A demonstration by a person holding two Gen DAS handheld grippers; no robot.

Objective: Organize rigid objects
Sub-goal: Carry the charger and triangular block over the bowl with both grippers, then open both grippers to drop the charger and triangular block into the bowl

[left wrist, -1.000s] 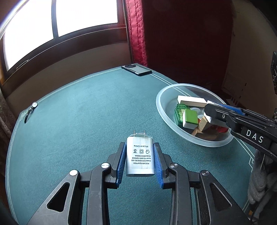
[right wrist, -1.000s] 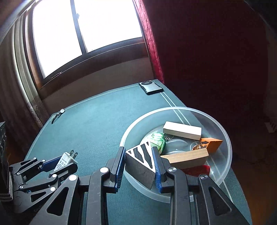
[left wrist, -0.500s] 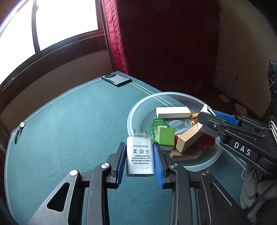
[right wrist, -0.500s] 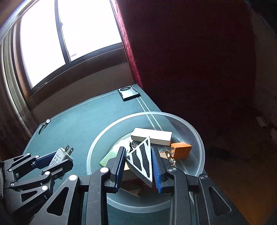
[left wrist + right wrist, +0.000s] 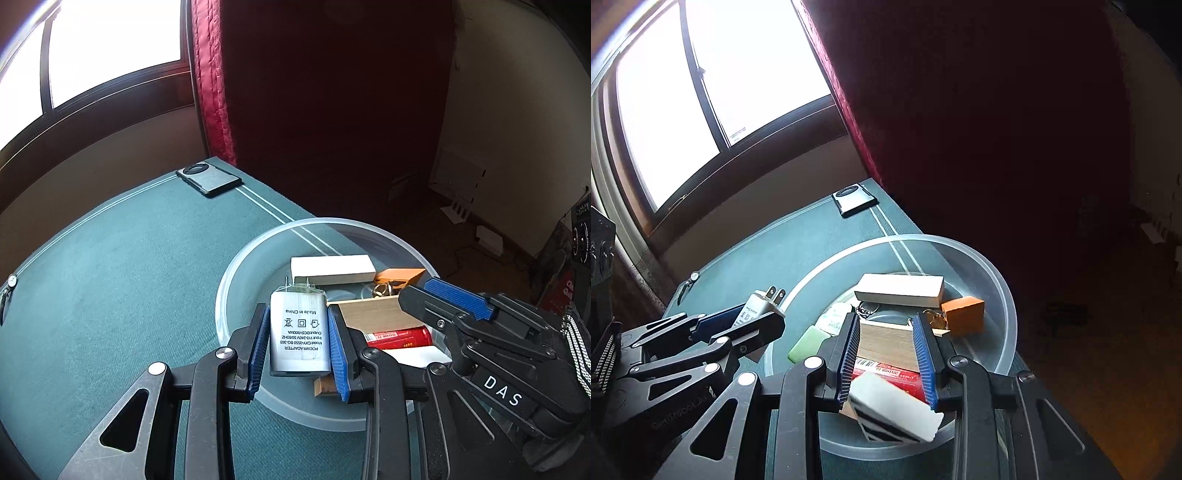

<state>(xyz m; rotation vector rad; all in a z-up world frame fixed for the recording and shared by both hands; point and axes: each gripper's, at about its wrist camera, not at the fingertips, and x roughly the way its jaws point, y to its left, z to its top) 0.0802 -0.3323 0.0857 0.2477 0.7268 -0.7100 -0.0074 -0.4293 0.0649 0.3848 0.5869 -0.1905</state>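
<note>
My left gripper (image 5: 296,309) is shut on a white power adapter (image 5: 299,336), prongs forward, held above the near side of a clear plastic bowl (image 5: 229,288). From the right wrist, the same adapter (image 5: 757,306) shows at the left over the bowl's rim (image 5: 1004,295). My right gripper (image 5: 886,317) hangs open over the bowl. A black-and-white striped wedge (image 5: 894,410) lies loose and tilted under its fingers. In the bowl are a white block (image 5: 899,290), a wooden block (image 5: 886,343), an orange block (image 5: 962,314), a red pack (image 5: 886,373) and a green piece (image 5: 807,343).
The bowl stands near the right edge of a green-felt table (image 5: 110,295). A dark phone (image 5: 208,179) lies at the far corner, and a small watch-like thing (image 5: 11,282) sits by the left edge. Red curtain and window are behind, floor drops off to the right.
The left gripper carried the adapter right until it hung over the bowl. The right gripper let go of the striped wedge, which dropped into the bowl.
</note>
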